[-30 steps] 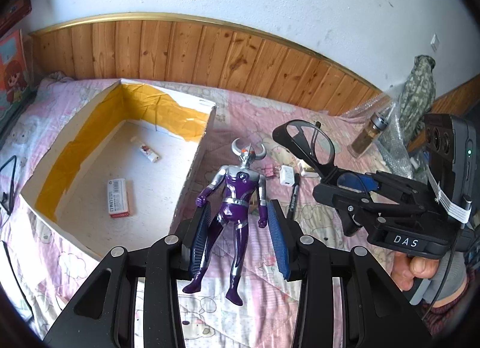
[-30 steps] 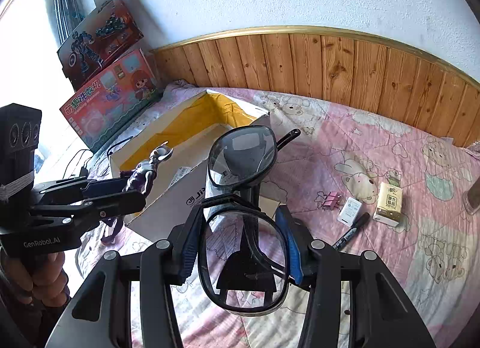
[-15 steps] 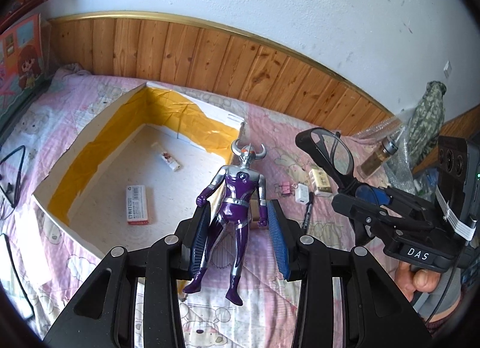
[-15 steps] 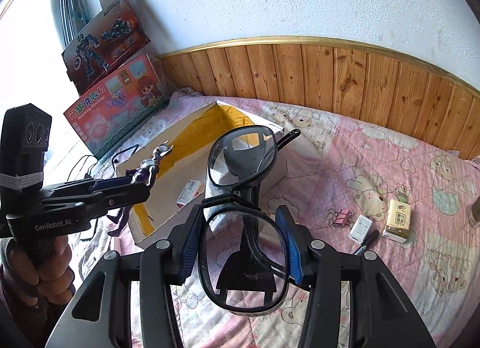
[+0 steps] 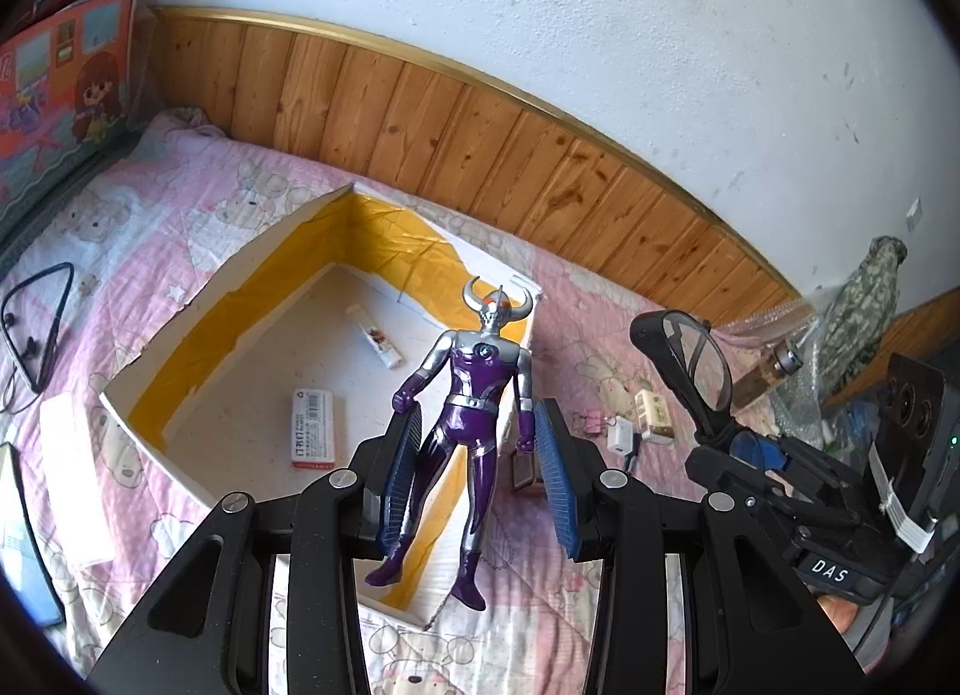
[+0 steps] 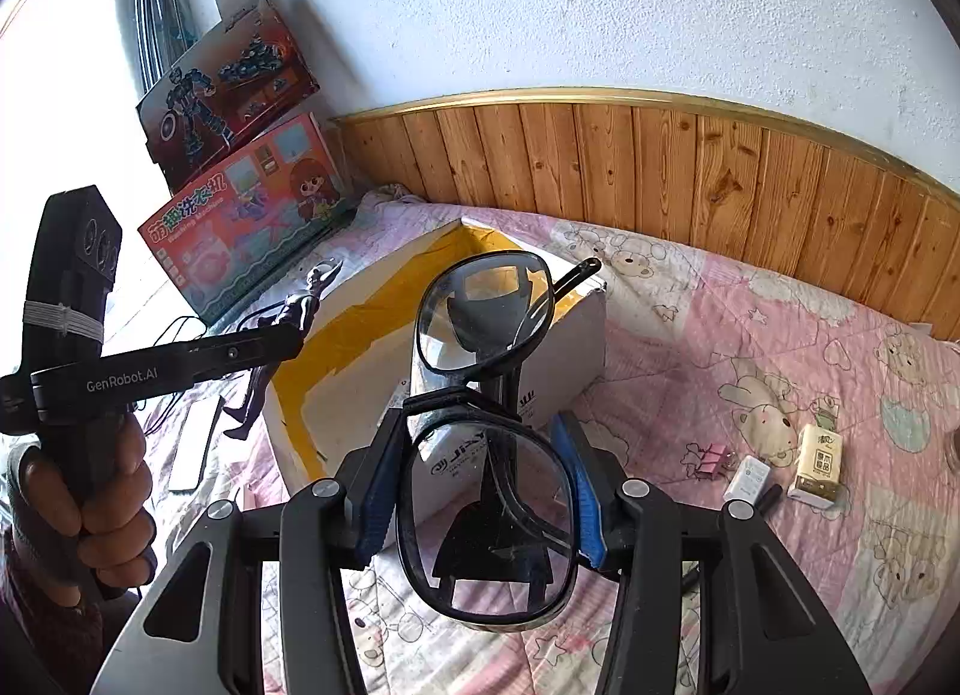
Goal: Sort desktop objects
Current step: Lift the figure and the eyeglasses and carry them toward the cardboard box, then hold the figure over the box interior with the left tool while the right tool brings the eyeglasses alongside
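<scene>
Purple and silver plastic shows between the left tongs point(image 5: 477, 470), which are pinched on the legs of a horned toy figure point(image 5: 471, 395) hung above the near corner of the open cardboard box point(image 5: 198, 299); the right tongs point(image 6: 480, 491) are clamped on a pair of black-framed glasses point(image 6: 486, 437), carried just right of the box. A slip is judged the main risk: the figure is gripped only low on glossy, tapering legs, so a tilt could swing it out of the pads, and the glasses are held across one lens rim, where extra squeeze could bend the frame. A clash between the two tools is also possible, since both are near the same box wall. The box walls stand raised, and the white wall on the glasses' side point(image 6: 576, 347) must be cleared from above. Inside, open floor is seen beside a small red-and-white packet point(image 5: 313, 436) and a little tube point(image 5: 378, 338). On the pink bedspread point(image 6: 750, 335), a charger point(image 6: 747, 478), a binder clip point(image 6: 711, 458) and a small yellow pack point(image 6: 817, 464) lie well apart from the box.
</scene>
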`<state>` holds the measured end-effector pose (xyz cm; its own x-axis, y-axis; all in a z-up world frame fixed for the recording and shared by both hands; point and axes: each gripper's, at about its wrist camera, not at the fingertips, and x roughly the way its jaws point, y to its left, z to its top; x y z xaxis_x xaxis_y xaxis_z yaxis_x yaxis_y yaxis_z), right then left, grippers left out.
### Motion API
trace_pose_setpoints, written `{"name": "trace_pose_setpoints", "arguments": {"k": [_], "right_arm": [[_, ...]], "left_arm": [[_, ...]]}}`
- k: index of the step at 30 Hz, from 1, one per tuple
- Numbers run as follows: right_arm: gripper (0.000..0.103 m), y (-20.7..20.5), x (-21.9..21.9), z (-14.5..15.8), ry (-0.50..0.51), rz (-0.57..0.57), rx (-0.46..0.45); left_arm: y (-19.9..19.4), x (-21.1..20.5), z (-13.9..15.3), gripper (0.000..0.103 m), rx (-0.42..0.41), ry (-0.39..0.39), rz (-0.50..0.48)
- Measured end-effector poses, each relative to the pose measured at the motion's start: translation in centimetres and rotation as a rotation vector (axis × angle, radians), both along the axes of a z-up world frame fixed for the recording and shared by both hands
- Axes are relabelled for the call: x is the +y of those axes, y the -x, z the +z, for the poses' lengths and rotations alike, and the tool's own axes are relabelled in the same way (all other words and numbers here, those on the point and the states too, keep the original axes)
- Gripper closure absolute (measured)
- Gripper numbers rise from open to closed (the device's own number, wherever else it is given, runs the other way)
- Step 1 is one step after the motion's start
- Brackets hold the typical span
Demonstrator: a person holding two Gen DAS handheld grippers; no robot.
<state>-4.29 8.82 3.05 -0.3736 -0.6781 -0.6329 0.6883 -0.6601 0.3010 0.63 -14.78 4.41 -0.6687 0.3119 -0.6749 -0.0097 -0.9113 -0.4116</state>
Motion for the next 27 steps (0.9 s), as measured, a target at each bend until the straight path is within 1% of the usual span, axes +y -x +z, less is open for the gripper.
{"name": "trace_pose_setpoints", "arguments": {"k": [5, 9, 15, 27], "right_arm": [[0.053, 0.0, -1.2, 0.4, -0.005, 0.005, 0.009], [0.053, 0.0, -2.3, 0.4, -0.022, 0.012, 0.022], [0.053, 0.2, -3.9, 0.1, -0.027, 0.021, 0.016], [0.053, 1.8, -7.4, 0.3, -0.038, 0.04, 0.022]], "left_arm": [[0.5, -0.8, -0.6, 0.063, -0.026, -0.037, 0.042], [0.9, -1.4, -1.3, 0.063, -0.055, -0.082, 0.069], [1.4, -2.3, -2.2, 0.063, -0.091, -0.132, 0.106], [2.8, -2.9, -4.1, 0.063, -0.162, -0.165, 0.172]]}}
